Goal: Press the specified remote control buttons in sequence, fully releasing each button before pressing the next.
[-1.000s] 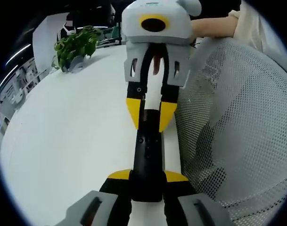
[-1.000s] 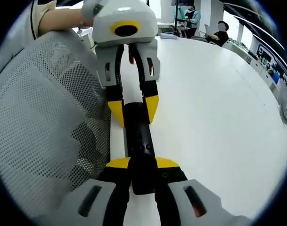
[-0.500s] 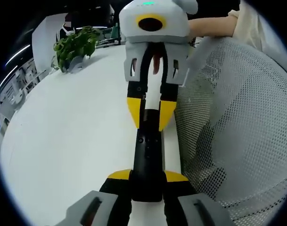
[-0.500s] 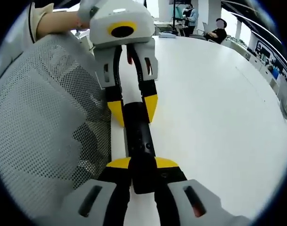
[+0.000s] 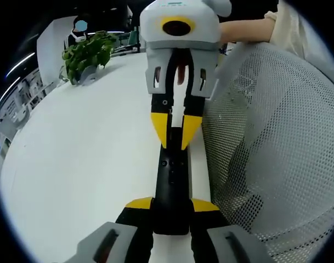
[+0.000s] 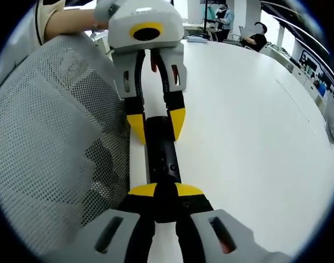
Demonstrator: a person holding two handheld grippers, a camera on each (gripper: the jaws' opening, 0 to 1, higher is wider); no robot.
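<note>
Black and slim, the remote control (image 5: pixel 171 181) lies lengthwise on the white table (image 5: pixel 79 164), held at opposite ends by both tools. In the left gripper view the left gripper (image 5: pixel 171 211) has its yellow-tipped jaws clamped on the near end of the remote, while the right gripper (image 5: pixel 175 129) comes in from the far side with its yellow tips closed to a narrow wedge over the other end. The right gripper view mirrors this: the right gripper (image 6: pixel 165 193) pinches the end nearest its camera and the left gripper (image 6: pixel 156 125) grips the far end. A white mesh chair back (image 5: pixel 276 148) stands just beside the remote, and a potted plant (image 5: pixel 89 52) sits well apart at the table's far side. With both ends pinched, a tip could land on the wrong button or hold one down so it never fully releases; an uneven squeeze might also twist the remote. Its buttons are mostly too small to read, and the jaws cover both ends, so which key is under pressure cannot be told.
</note>
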